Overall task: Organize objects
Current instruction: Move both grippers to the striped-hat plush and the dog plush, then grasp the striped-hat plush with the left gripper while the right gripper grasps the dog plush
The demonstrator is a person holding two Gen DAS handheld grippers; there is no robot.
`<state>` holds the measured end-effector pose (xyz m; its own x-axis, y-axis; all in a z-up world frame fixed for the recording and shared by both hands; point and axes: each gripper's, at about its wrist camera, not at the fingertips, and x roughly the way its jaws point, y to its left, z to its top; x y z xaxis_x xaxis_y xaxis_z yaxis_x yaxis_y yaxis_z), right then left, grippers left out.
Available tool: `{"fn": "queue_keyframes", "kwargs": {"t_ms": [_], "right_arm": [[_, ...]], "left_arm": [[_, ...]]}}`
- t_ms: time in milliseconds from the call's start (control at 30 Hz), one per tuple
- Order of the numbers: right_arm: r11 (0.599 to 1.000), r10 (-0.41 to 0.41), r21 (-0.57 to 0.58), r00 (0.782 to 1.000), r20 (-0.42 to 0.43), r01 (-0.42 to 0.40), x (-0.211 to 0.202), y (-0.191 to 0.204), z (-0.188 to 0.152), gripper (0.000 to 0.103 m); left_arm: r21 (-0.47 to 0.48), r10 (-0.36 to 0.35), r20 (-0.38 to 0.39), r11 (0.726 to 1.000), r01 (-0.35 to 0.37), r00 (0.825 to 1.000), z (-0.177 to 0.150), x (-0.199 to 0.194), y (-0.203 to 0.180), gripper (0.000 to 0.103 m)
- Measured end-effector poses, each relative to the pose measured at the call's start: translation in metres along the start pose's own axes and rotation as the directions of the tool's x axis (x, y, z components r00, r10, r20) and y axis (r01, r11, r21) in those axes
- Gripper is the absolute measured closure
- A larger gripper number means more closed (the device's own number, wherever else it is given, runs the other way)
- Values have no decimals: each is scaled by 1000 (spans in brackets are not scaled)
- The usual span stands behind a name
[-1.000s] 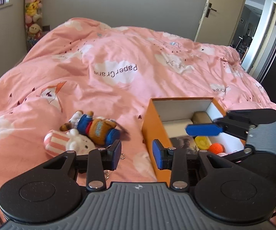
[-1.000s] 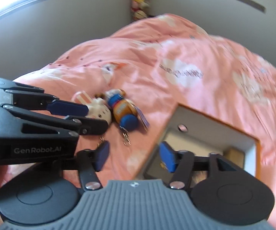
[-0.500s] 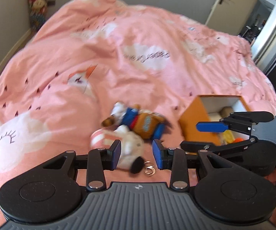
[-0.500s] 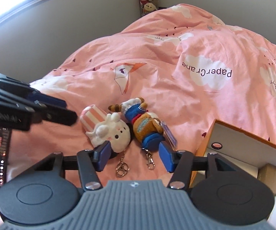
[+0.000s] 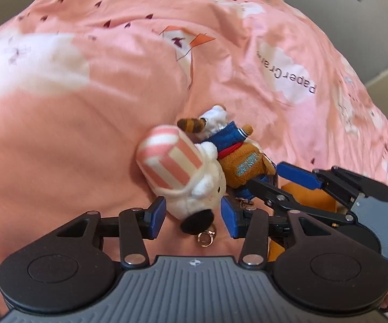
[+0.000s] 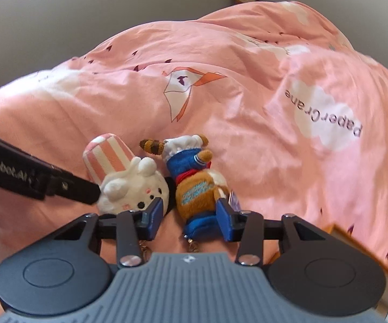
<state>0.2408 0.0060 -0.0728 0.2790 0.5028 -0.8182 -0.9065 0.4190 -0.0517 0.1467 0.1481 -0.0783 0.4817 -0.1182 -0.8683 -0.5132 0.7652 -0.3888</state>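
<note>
The left gripper [image 5: 191, 216] is gaping around the white bunny plush [image 5: 185, 177], unclenched. The right gripper [image 6: 189, 220] is straddling the brown bear plush [image 6: 196, 191], fingers spread; the plushes are touching on the bed [image 6: 247, 123].

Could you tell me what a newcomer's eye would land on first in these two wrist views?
Two small plush keychains lying side by side on the pink duvet: a white bunny plush with a pink-striped hat, and a brown bear plush in a blue sailor top. The left gripper stands open around the bunny's head and the right gripper open around the bear's legs. An orange box edges in at lower right.
</note>
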Motion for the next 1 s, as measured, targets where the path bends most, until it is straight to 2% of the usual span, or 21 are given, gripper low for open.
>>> {"fn": "queue_keyframes", "kwargs": {"t_ms": [167,300,767,1000], "right_arm": [[990,-8,-143,1000,-23,5,18,-1,7,58],[982,-6,-191,998,-55,-4,34,-7,12,58],[993,102,-35,983,-154,-108,62,-28,19,52],[996,83,-12,983,-164,-86,66,-25,20,53]], "left_arm": [[-60,70,96,996,-64,993,-12,17,0,49],[-98,45,105,995,-35,993,-19,30,5,41],[-185,-8,152,982,36,988,-18,38,13,39],[-219,-25,156,974,59,987,-16,40,16,39]]}}
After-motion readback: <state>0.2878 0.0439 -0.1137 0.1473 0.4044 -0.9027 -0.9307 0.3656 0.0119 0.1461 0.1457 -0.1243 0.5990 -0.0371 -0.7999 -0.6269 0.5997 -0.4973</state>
